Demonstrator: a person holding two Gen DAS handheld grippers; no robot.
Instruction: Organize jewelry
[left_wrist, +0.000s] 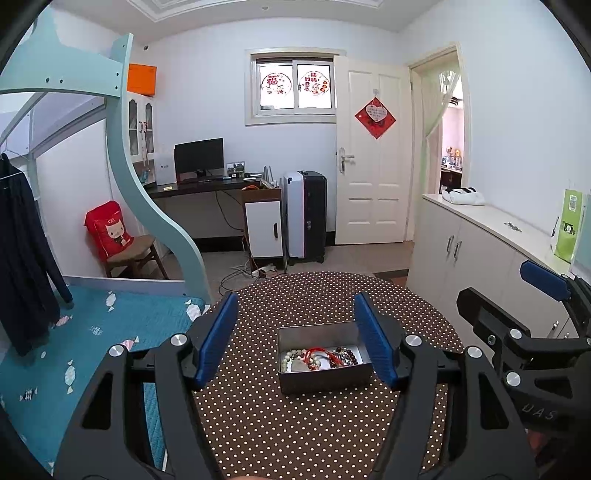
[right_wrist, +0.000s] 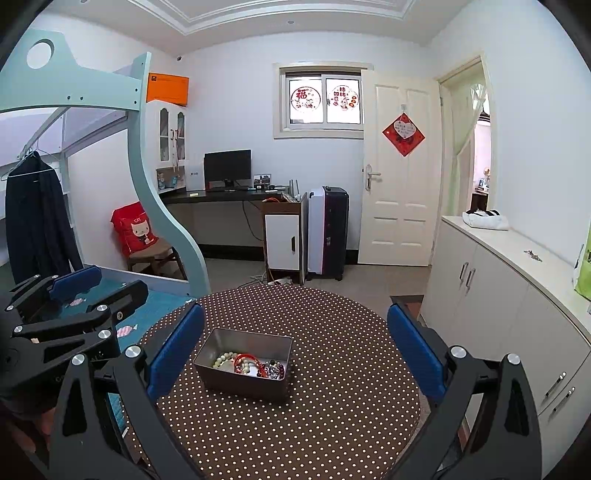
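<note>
An open metal tin (left_wrist: 325, 382) stands on the round table with the brown dotted cloth (left_wrist: 280, 424). Inside lie a pale bead bracelet (left_wrist: 291, 357), a red cord bracelet (left_wrist: 318, 355) and dark beads (left_wrist: 345, 356). My left gripper (left_wrist: 295, 297) hovers open over the near side of the tin, blue pads wide apart and holding nothing; its right pad hides the tin's right corner. My right gripper (right_wrist: 295, 310) is open and empty too, with the tin (right_wrist: 240, 386) low between its fingers, nearer the left one. Each gripper shows at the edge of the other's view, the right gripper (left_wrist: 493, 282) and the left gripper (right_wrist: 120, 280).
A bed with a teal blanket (left_wrist: 92, 332) borders the table on the left. A long white cabinet (right_wrist: 517, 314) runs along the right, with a green bag (left_wrist: 569, 225) on top. A desk, a suitcase (left_wrist: 306, 214) and a shut door stand at the far wall.
</note>
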